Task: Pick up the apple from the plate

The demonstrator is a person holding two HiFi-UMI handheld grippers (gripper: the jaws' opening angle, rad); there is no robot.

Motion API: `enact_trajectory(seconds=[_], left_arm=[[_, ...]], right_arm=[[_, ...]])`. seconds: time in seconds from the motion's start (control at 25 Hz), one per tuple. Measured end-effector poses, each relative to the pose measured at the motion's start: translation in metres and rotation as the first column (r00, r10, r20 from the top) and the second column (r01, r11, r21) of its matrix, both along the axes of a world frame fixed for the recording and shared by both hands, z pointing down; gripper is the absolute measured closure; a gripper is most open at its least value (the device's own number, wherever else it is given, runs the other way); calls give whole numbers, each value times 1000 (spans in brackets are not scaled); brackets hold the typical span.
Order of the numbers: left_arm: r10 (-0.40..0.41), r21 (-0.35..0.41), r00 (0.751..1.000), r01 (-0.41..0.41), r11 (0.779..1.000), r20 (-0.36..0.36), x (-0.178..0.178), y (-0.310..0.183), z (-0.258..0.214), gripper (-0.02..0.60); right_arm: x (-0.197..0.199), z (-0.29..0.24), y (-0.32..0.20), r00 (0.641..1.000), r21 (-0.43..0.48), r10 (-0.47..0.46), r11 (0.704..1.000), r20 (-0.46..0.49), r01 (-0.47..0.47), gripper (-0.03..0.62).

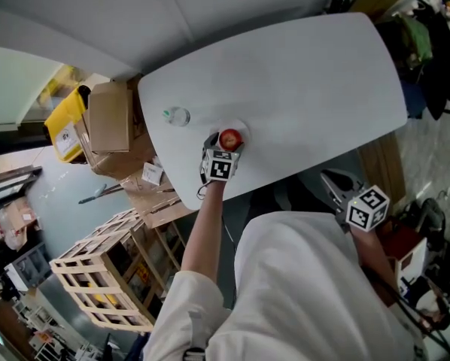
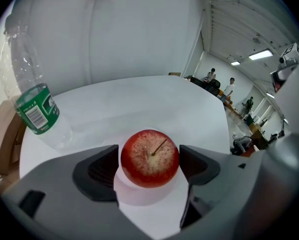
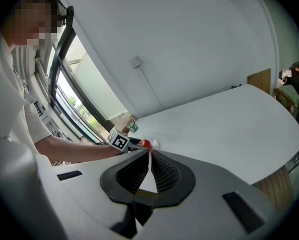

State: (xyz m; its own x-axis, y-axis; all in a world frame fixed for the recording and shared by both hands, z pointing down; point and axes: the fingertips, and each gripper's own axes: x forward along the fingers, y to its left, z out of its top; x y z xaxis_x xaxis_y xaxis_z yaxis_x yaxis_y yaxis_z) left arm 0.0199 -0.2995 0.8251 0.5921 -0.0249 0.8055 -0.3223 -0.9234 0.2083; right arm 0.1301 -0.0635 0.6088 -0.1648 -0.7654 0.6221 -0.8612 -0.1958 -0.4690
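Now L gripper (image 2: 149,165) spread, flanking round speckled red apple (image 2: 149,156); R gripper (image 3: 148,156) pressed together.

No legible word, brand or number anywhere. Green label on bottle (image 2: 34,109): white barcode panel with tiny print, too small to read. Marker cube (image 1: 220,165) at head view's centre and second marker cube (image 1: 368,207) at lower right: black-and-white square patterns only, no letters. White sticker on yellow container (image 1: 65,122): print too blurred. Small box (image 1: 151,173): dark print, illegible.
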Motion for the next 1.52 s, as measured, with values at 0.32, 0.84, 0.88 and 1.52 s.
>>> enact_trajectory(seconds=[0.32, 0.84, 0.88, 1.52], left_arm=[[-35, -26, 998, 33, 999, -50, 2, 0, -12, 218], [-91, -45, 981, 85, 995, -171, -8, 24, -82, 218], [-95, -47, 979, 88, 995, -181, -9, 27, -89, 218], [-218, -52, 930, 212, 976, -295, -24, 96, -194, 218]], right_arm=[[1, 1, 10, 1000, -2, 23, 1000, -5, -23, 556], [-4, -5, 11, 1000, 44, -1, 999, -18, 2, 556], [-4, -5, 11, 1000, 46, -4, 999, -17, 5, 556], [22, -20, 36, 995, 140, -101, 985, -6, 100, 556]])
